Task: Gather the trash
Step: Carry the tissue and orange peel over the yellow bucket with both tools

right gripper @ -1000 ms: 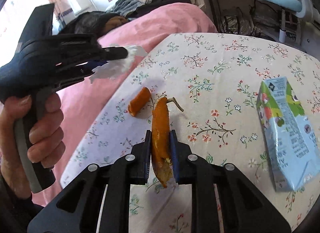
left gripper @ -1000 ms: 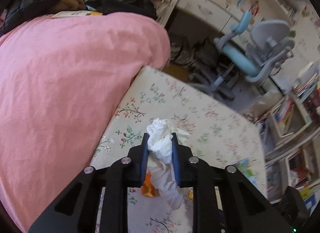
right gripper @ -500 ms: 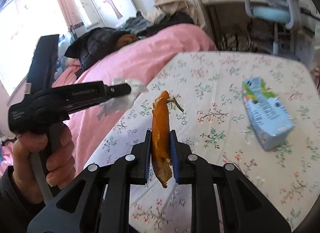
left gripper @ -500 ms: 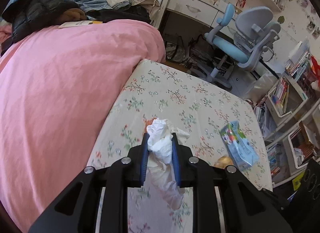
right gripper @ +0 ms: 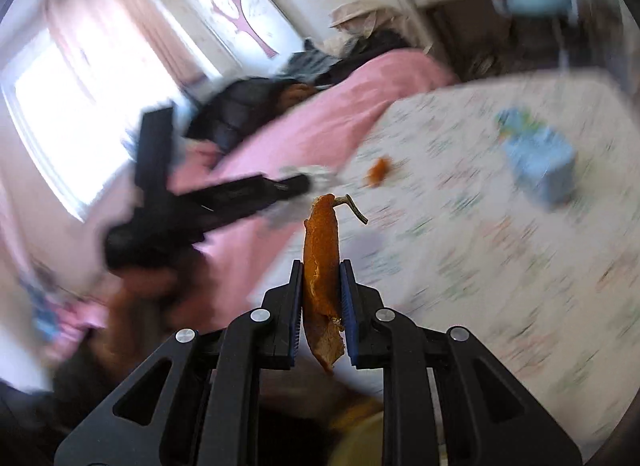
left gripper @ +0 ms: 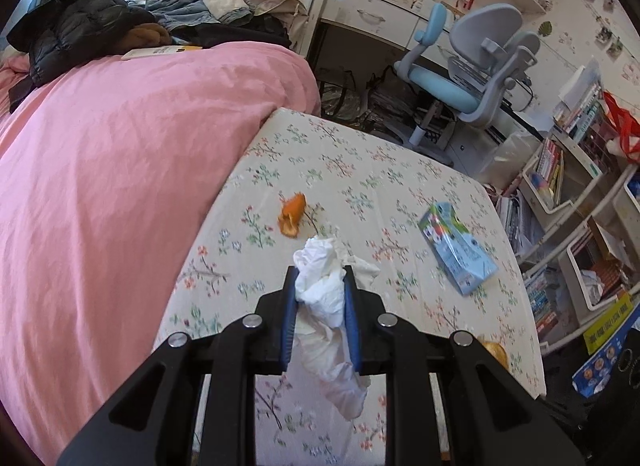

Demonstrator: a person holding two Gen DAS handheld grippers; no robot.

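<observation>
Altogether two peels point(left gripper: 293, 214), one carton point(left gripper: 457, 253).

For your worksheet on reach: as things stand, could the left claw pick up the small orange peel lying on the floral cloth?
Probably not yet. The left claw is shut on a crumpled tissue, so its jaws are occupied. The path to the orange peel itself looks free; nothing lies between them.

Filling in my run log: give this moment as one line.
left gripper: shut on crumpled white tissue | right gripper: shut on long orange peel | floral table: small orange peel piece, blue carton
</observation>
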